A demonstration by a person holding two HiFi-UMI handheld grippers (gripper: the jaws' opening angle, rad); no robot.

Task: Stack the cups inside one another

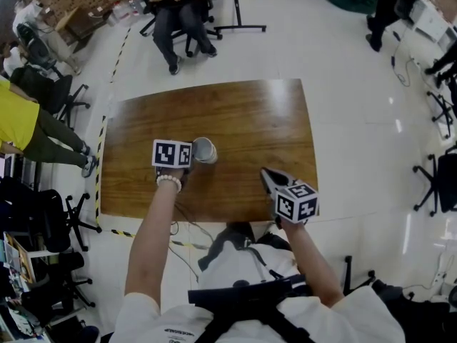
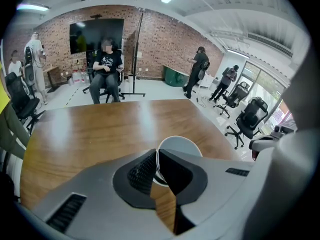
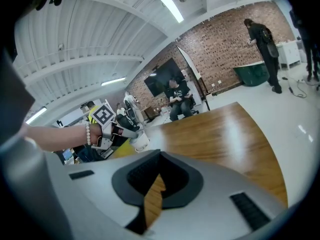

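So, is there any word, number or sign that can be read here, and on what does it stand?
No text can be read.
Print on the white shirt: too small to read.
Print on the seated person's black shirt: blurred.
Left cube and right cube: square markers only, no letters.

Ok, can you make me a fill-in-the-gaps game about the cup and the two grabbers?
1. The left gripper is shut on the ____ of the white cup.
2. The right gripper has its jaws together and holds ____.
3. The brown table is made of ____.
Missing words: rim; nothing; wood.
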